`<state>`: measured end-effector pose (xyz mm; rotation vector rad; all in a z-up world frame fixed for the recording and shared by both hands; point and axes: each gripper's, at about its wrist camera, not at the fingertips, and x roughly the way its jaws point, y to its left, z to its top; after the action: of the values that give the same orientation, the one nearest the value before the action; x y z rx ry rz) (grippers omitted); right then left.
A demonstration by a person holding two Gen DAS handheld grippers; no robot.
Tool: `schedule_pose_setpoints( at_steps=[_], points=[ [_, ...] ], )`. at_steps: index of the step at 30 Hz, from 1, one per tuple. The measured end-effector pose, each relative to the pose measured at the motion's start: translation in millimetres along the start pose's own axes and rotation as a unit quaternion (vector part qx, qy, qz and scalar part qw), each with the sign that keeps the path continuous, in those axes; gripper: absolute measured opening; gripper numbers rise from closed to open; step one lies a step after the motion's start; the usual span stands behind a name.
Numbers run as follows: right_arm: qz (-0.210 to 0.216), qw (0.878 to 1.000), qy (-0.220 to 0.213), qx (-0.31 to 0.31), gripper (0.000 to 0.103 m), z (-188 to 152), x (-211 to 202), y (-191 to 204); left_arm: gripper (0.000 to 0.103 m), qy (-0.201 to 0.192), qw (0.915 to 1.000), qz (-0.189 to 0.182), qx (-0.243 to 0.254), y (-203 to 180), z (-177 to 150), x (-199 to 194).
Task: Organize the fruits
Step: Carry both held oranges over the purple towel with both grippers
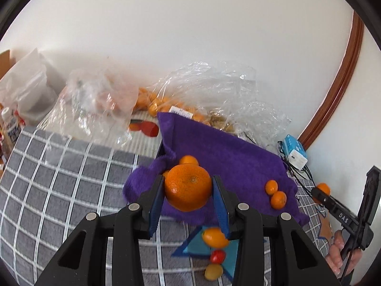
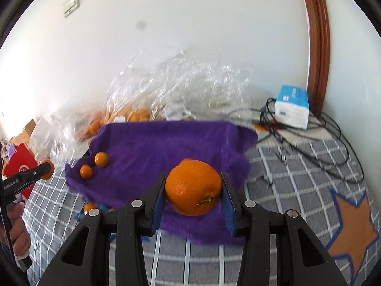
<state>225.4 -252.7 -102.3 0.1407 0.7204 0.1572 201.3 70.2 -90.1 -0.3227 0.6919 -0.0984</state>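
Left hand-held gripper [image 1: 188, 188] closed on a large orange [image 1: 188, 187], blue pads pressed to both its sides, fruit lifted clear above the purple towel [image 1: 226, 147]. Right hand-held gripper [image 2: 193, 188] likewise clamped on a second orange [image 2: 193, 187], stem stub facing the camera, also held above the towel. Towel lies spread on a grey checked blanket [image 1: 59, 178]. Two small kumquats [image 1: 275, 194] sit touching each other on the towel, well apart from both oranges; another small orange fruit [image 1: 188, 159] shows just behind the left-held orange. Below the towel's front edge, three small fruits [image 1: 215, 255] rest in a line on a blue patch of the blanket: orange, red, yellowish. Behind the towel, crumpled clear plastic bags [image 1: 214, 88] hold more orange fruit against the wall. White-and-blue box [image 2: 291, 109] with black cables [image 2: 333, 138] at the far right.
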Motion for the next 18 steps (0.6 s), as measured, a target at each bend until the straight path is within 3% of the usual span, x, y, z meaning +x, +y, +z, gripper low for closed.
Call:
schedule_pose_setpoints(
  at_steps=[6,18],
  points=[
    [-0.023,1.000,0.005,-0.013,0.042,37,42,-4,0.038,0.018,0.9998,0.000,0.008,-9,24,34],
    [-0.034,0.993,0.113,-0.017,0.042,44,148,-6,0.038,0.104,0.9941,-0.012,0.027,-20,9,92]
  ],
)
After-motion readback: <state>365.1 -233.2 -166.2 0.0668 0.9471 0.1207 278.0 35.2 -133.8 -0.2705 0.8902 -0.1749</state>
